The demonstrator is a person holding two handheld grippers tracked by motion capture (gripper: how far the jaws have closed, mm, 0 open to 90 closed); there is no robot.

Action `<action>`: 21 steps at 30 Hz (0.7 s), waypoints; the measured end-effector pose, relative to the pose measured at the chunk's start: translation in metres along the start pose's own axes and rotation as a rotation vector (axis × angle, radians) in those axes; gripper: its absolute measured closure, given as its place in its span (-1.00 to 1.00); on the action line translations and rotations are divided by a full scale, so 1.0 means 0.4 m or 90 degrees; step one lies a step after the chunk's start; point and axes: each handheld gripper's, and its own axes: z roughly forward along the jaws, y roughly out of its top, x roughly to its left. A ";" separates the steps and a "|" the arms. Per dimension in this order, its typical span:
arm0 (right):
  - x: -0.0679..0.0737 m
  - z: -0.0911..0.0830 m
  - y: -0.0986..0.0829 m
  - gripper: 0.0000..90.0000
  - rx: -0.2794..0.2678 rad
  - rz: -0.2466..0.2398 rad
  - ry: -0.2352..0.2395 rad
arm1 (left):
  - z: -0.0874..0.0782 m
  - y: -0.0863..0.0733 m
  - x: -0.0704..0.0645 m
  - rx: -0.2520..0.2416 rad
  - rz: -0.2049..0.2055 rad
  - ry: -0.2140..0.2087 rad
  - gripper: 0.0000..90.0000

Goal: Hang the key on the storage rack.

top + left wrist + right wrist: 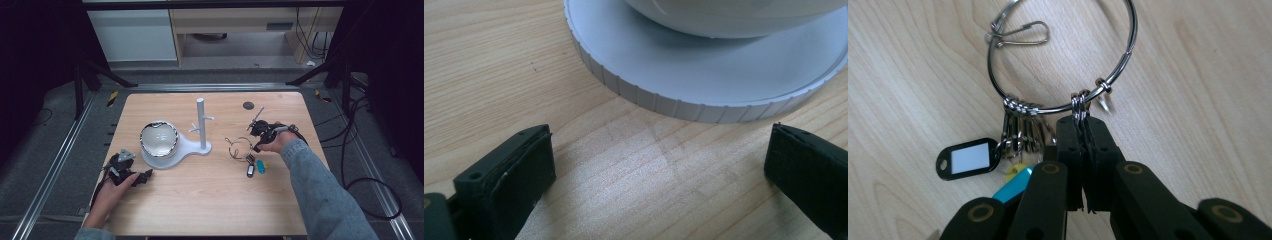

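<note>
A large metal key ring [240, 148] lies on the wooden table right of centre, carrying several keys, a black tag [968, 159] and a blue tag [261, 165]. My right gripper [1082, 122] is shut on the ring's lower edge, by a small split ring; in the high view the right gripper [255, 148] touches the ring from the right. A white stand [202, 125] with an upright post and short pegs rises from a round base [704, 70] that holds a shiny bowl [159, 138]. My left gripper [661, 150] rests open on the table just before that base, holding nothing.
A small dark disc [248, 105] sits near the table's far edge. Bare wood [210, 200] spreads across the front of the table. Black frame bars and cables flank both sides, and white cabinets stand beyond.
</note>
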 end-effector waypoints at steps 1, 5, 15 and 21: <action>0.000 -0.009 0.000 0.94 -0.009 0.004 0.003 | 0.000 0.000 0.000 0.000 0.000 0.000 -1.00; 0.004 -0.052 0.006 0.94 -0.031 0.004 -0.004 | 0.000 0.000 0.000 0.000 0.000 0.000 -1.00; 0.006 -0.139 0.026 0.94 -0.061 0.000 -0.016 | 0.000 0.000 0.000 0.000 0.000 0.000 -1.00; 0.003 -0.183 0.035 0.94 -0.076 0.006 -0.023 | 0.000 0.000 0.000 0.000 0.000 0.000 -1.00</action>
